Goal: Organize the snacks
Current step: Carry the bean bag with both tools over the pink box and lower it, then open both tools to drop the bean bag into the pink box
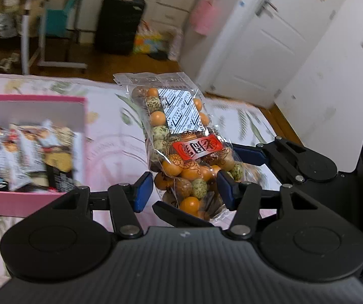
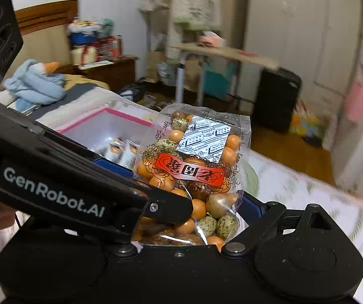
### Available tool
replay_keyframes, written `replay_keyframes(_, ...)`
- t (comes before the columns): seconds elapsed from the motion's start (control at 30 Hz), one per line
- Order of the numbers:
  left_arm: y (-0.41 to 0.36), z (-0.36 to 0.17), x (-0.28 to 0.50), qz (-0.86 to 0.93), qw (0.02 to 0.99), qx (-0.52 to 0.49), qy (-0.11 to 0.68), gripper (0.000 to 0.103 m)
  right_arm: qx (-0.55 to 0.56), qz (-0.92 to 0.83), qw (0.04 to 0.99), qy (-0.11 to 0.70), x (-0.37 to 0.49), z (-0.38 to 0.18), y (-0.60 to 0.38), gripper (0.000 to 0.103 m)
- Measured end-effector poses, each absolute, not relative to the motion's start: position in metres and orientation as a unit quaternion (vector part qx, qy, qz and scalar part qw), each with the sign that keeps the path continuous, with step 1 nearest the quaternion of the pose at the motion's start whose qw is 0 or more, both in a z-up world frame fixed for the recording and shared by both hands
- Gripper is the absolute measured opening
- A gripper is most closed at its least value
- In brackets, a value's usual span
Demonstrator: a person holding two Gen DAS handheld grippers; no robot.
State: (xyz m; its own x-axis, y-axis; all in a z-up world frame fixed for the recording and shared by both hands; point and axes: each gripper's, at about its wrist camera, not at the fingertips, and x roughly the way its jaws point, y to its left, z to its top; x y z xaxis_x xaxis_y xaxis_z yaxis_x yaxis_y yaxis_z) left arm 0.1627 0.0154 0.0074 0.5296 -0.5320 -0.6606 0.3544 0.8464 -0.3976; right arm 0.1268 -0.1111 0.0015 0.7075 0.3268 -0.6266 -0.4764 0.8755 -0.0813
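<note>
A clear plastic snack bag (image 1: 181,149) stands nearly upright in the air above the bed, its sealed, crimped top edge pointing away and up. It is packed with round coated nuts, orange, tan and speckled green, and a white sachet with dark print sits in the upper half. A red label with white characters runs across its middle, upside down. Its lower end is pinched and crumpled. To its left, on the floral bedspread, lies an open pink box (image 1: 29,200) with a white inside, holding a jumble of small wrapped snack packets (image 1: 27,152).
</note>
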Motion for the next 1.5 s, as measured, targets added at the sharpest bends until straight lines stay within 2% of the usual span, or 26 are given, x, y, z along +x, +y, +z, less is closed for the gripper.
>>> replay_keyframes(0.3,0.099,-0.01,0.196,-0.159,0.886,-0.158,0.405,0.053,-0.176,0.328,0.876,0.306,0.19,-0.016,-0.035,0.096)
replay_keyframes(0.57,0.171,-0.06,0.235,-0.089,0.867,-0.243,0.426,0.055,-0.173,0.388,0.838,0.344,0.24,-0.054,0.018,0.096)
replay_keyframes(0.67,0.185,-0.078,0.245,-0.06,0.848,-0.283,0.444,0.055,-0.21,0.405,0.822,0.342,0.244,-0.067,0.036,0.096)
replay_keyframes(1.03,0.2,-0.091,0.25,0.067,0.864,-0.247,0.433,0.061,-0.199,0.42,0.809,0.36,0.26,-0.077,0.058,0.097)
replay_keyframes(1.23,0.197,-0.076,0.241,0.051,0.875,-0.232,0.421,0.061,-0.164,0.4,0.828,0.357,0.242,-0.061,0.025,0.097)
replay_keyframes(1.5,0.153,-0.038,0.217,-0.005,0.898,-0.169,0.405,0.06,-0.107,0.318,0.858,0.389,0.206,-0.022,-0.06,0.093)
